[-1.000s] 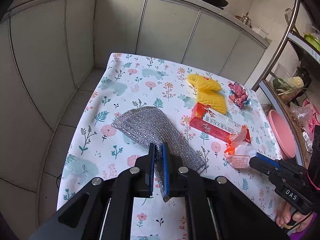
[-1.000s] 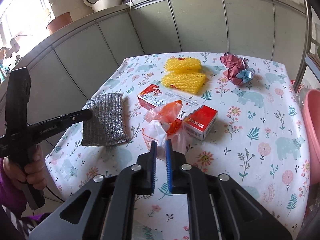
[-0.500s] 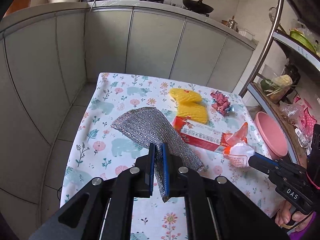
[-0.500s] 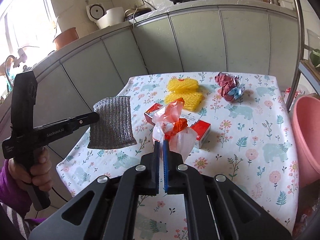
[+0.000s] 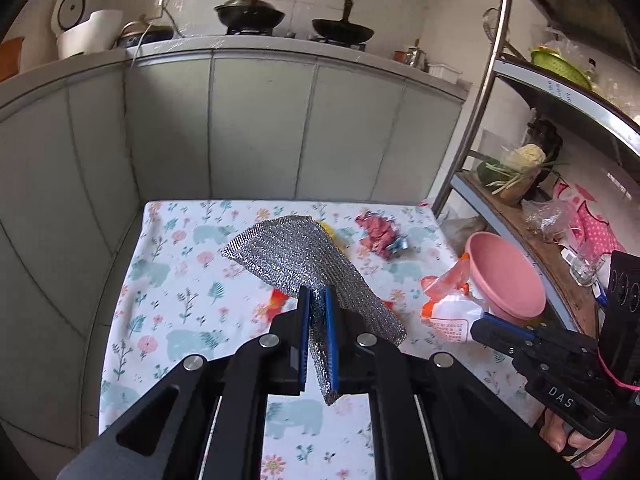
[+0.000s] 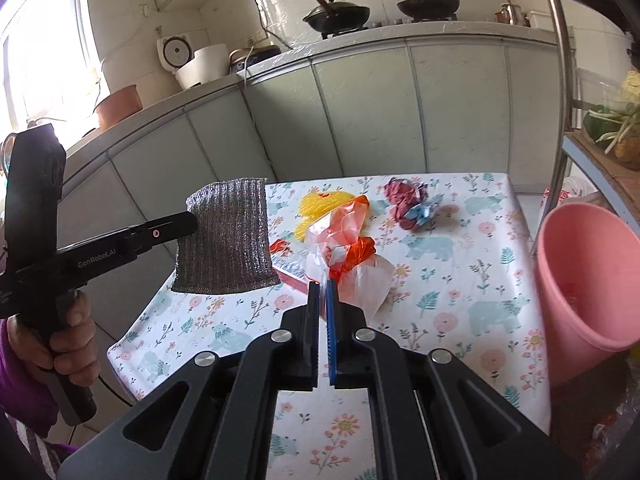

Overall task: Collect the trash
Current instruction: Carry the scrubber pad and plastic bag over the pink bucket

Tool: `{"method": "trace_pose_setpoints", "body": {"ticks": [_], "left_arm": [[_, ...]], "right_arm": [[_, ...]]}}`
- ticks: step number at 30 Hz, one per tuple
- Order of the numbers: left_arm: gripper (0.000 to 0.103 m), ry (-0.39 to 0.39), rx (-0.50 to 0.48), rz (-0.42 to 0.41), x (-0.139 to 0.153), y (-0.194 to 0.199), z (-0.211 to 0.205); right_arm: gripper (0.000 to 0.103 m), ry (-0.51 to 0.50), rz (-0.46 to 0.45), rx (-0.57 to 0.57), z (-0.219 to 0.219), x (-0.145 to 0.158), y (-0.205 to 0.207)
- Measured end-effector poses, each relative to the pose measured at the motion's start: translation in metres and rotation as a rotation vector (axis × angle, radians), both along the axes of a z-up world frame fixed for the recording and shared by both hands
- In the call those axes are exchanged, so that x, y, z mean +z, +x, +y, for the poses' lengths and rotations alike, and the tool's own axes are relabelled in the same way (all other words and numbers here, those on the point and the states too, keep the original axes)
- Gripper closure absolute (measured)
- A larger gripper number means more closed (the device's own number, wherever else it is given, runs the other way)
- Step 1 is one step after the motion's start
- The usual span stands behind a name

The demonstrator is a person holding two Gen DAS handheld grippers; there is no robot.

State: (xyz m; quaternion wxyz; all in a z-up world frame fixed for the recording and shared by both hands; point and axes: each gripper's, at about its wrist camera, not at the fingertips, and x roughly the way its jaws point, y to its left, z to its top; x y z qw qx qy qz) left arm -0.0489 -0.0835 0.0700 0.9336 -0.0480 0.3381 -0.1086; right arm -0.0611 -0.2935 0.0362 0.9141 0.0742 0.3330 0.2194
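A kitchen fills both views: grey-green cabinet fronts [image 5: 256,128] run along two walls under a pale counter that carries two black woks [image 6: 336,12] and a white rice cooker [image 6: 196,62]. A metal shelf rack [image 5: 480,120] stands at the right with vegetables on it. In front of the cabinets stands a table [image 6: 460,280] covered by a white cloth printed with bears, flowers and leaves. A pink plastic bin [image 6: 584,280] sits just beside the table's right edge.

On the cloth lie a yellow foam net [image 6: 320,206], a crumpled dark red wrapper with a bit of blue foil [image 6: 408,204], and a red carton [image 6: 286,264] that is mostly hidden behind the lifted things.

The left gripper [image 5: 316,304] has its blue pads pressed onto a silver mesh scouring cloth [image 5: 296,252], which hangs clear above the table and droops to either side of the fingers. From the right wrist view this cloth [image 6: 230,236] shows as a flat sheet held at its edge, over the table's left side, with a hand [image 6: 60,344] in a purple sleeve on the handle.

The right gripper [image 6: 323,292] is pressed together on a crumpled orange and clear plastic bag [image 6: 344,256], pinched at its lower edge; the bag stands up just beyond the fingertips, above the cloth, with the bin well apart to its right.
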Motion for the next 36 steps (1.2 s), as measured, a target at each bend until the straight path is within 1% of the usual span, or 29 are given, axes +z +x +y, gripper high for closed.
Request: {"method": "trace_pose_setpoints", "body": {"ticks": [4,12,20,24,29,36], "left_arm": [[0.096,0.001,-0.055,-0.036,0.012,0.007,-0.026],[0.096,-0.01,-0.176,-0.077,0.024,0.026,-0.085],[0.096,-0.011,-0.287,-0.093,0.025,0.046,-0.147],[0.096,-0.02,-0.33,-0.086,0.021,0.059,-0.176],[0.096,-0.036,-0.396,-0.052,0.009,0.075,-0.213],[0.096,-0.004,-0.467,-0.021,-0.014,0.087,-0.26]], "right_arm": [[0.099,0.01,-0.019,-0.049,-0.017,0.006,0.0],[0.099,0.031,-0.042,-0.194,-0.071,0.014,0.002],[0.099,0.04,-0.055,-0.334,-0.124,0.014,0.004],[0.099,0.045,-0.045,-0.409,-0.152,0.009,0.009],[0.099,0.033,-0.016,-0.481,-0.179,-0.004,0.016],[0.099,0.023,0.039,-0.543,-0.205,-0.03,0.026]]}}
